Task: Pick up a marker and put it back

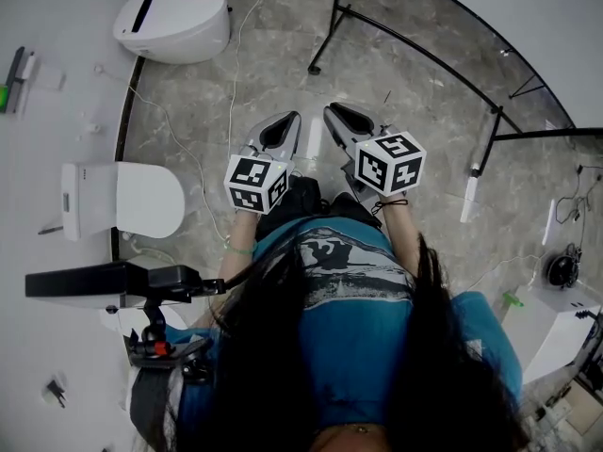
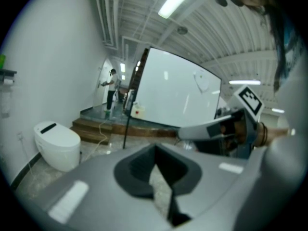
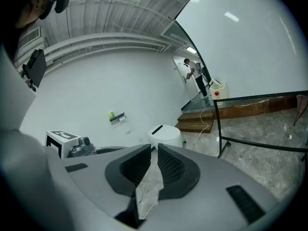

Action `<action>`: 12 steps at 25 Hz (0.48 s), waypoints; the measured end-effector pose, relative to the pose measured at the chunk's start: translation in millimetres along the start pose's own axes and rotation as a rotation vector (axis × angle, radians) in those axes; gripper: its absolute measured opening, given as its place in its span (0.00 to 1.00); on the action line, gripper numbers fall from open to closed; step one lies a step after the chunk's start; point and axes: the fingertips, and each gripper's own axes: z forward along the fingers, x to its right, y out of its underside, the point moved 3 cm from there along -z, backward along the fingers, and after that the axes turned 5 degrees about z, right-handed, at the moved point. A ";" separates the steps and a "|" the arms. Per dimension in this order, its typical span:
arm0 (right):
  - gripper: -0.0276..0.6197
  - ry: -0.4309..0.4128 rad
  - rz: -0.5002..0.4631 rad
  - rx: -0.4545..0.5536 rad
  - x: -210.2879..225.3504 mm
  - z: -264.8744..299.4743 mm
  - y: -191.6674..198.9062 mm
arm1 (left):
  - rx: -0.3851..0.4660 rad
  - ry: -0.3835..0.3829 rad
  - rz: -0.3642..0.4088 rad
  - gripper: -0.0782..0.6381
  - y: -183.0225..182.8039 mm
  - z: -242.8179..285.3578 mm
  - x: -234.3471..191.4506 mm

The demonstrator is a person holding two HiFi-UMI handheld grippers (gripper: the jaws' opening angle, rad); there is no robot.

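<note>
Markers (image 1: 13, 75), one green and one dark, lie in a small tray on the white wall at the far left of the head view. In the right gripper view the same tray (image 3: 117, 117) shows far off on the wall. I hold both grippers close to my body above the marble floor, far from the tray. My left gripper (image 1: 290, 117) is shut and holds nothing; its jaws meet at the tip (image 2: 155, 147). My right gripper (image 1: 332, 109) is beside it, its ribbed pads (image 3: 169, 165) almost touching with only floor seen through the slit.
A white toilet-like unit (image 1: 174, 22) stands by the wall ahead on the left. A whiteboard (image 1: 528, 26) on a black frame (image 1: 415, 50) stands to the right. A white cable (image 1: 231, 92) runs over the floor. Wooden steps (image 3: 202, 117) and a distant person (image 3: 195, 76) are further off.
</note>
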 end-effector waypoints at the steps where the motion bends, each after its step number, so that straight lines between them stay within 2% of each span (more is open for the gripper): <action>1: 0.12 0.004 0.002 0.004 3.2 -5.5 0.8 | -0.004 0.000 0.002 0.11 0.5 1.0 6.1; 12: 0.12 0.002 -0.009 0.005 18.7 -33.9 3.2 | -0.008 -0.008 0.004 0.11 0.7 8.0 40.0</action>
